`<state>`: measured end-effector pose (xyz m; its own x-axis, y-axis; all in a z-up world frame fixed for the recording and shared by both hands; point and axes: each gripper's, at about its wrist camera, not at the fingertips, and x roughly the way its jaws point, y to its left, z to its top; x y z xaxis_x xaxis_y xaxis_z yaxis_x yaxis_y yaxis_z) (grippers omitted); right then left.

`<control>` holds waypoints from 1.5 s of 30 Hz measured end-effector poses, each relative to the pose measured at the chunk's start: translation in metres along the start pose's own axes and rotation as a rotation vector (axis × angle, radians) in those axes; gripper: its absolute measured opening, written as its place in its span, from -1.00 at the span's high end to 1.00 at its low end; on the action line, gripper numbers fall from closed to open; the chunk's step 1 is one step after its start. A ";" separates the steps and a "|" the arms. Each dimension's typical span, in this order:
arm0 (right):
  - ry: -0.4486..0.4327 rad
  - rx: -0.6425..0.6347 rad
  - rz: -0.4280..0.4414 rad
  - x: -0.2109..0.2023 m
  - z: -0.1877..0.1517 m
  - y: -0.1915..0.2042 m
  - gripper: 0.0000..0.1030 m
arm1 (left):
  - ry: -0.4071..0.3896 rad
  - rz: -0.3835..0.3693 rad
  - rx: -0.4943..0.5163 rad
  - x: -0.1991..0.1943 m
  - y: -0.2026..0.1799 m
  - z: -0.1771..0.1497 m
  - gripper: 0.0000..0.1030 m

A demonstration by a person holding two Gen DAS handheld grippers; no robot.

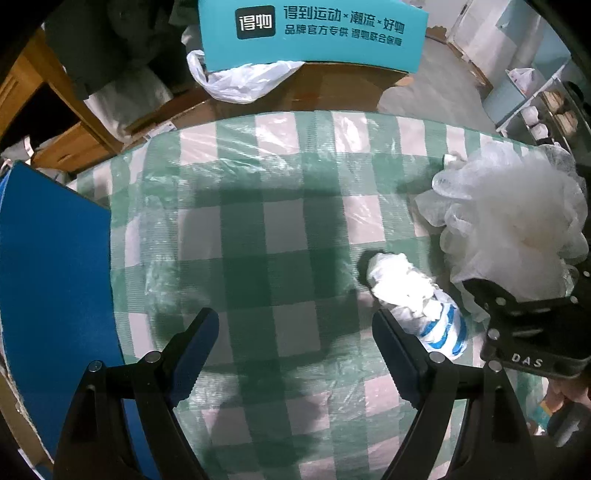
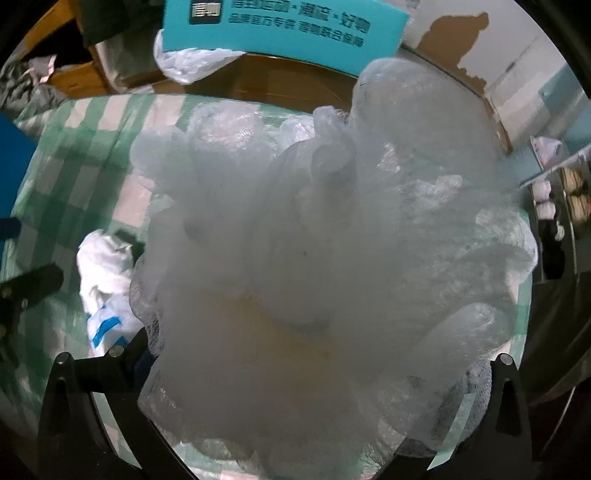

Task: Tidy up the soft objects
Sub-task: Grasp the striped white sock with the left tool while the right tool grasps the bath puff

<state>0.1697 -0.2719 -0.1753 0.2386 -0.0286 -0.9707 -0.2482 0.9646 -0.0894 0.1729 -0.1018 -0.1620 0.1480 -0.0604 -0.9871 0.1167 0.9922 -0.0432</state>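
A big white mesh bath pouf (image 2: 325, 251) fills the right wrist view and sits between my right gripper's fingers, which close on it; the fingertips are hidden by the mesh. In the left wrist view the pouf (image 1: 513, 221) hangs at the right above the right gripper's black body (image 1: 535, 332). A crumpled white cloth with blue stripes (image 1: 413, 295) lies on the green checked tablecloth (image 1: 258, 229), just beyond my left gripper's right finger. It also shows in the right wrist view (image 2: 107, 284). My left gripper (image 1: 295, 332) is open and empty above the cloth-covered table.
A blue panel (image 1: 51, 280) stands at the table's left edge. Behind the table are a teal printed box (image 1: 314, 33), a white plastic bag (image 1: 240, 81), cardboard and wooden furniture (image 1: 44, 110). A shelf with small items (image 1: 546, 114) is at the far right.
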 end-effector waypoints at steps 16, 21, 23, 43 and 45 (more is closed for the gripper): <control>-0.011 0.221 0.117 -0.029 -0.047 -0.040 -0.27 | -0.002 -0.080 -0.025 0.000 -0.034 0.004 -0.68; -0.021 0.266 0.167 -0.044 -0.064 -0.053 -0.26 | 0.003 -0.092 -0.042 0.004 -0.044 0.006 -0.68; -0.022 0.282 0.175 -0.048 -0.074 -0.051 -0.26 | 0.005 -0.097 -0.052 0.006 -0.047 0.007 -0.68; -0.049 0.295 0.147 -0.054 -0.093 -0.067 -0.25 | 0.033 -0.132 -0.087 0.020 -0.079 0.001 -0.69; -0.056 0.284 0.138 -0.052 -0.093 -0.066 -0.25 | 0.043 -0.133 -0.073 0.025 -0.084 0.002 -0.70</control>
<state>0.0864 -0.3583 -0.1398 0.2744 0.1147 -0.9548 -0.0118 0.9932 0.1159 0.1690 -0.1871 -0.1822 0.0934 -0.1890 -0.9775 0.0607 0.9811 -0.1838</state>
